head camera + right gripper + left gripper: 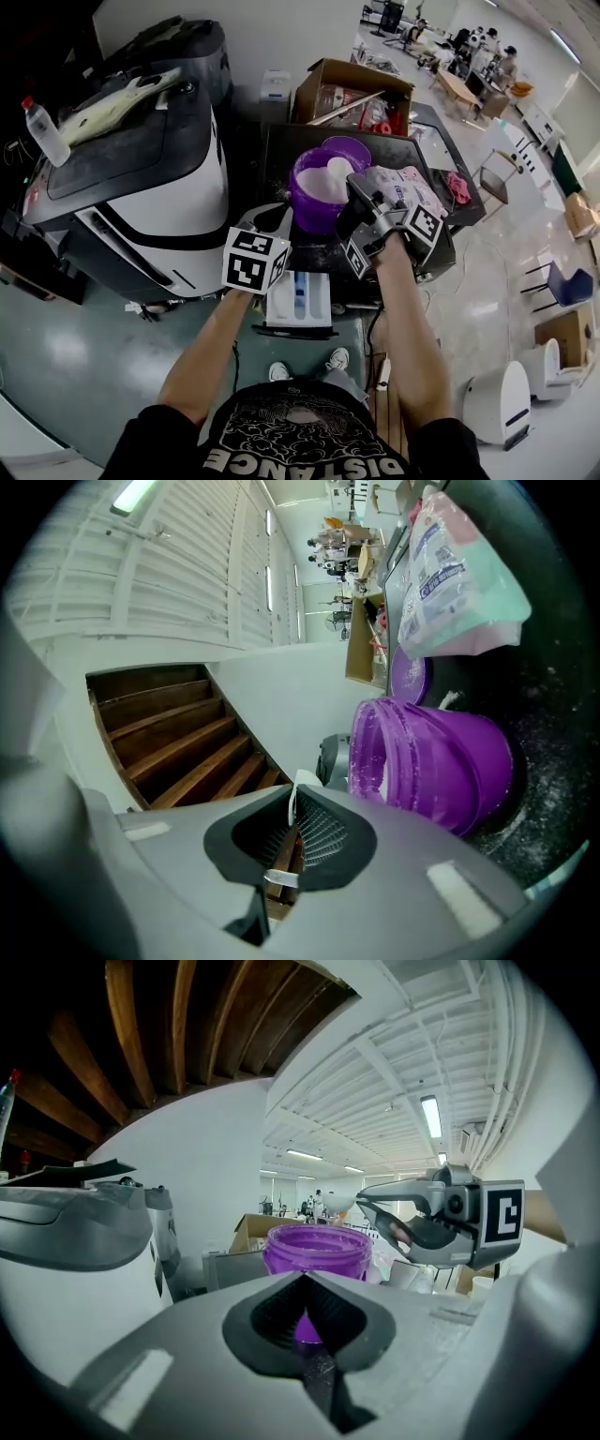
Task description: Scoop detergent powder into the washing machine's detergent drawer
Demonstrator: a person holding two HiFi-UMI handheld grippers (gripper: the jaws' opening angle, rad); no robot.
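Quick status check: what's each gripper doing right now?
Left gripper: shut, nothing between the jaws.
Right gripper: shut on the scoop, gripping it by the handle.

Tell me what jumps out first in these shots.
An open purple tub of white powder stands mid-frame on the dark counter. The right gripper is shut on the handle of a white scoop, held near the tub's rim. In front of the counter a white drawer is pulled out, and the left gripper is shut on nothing just above it.
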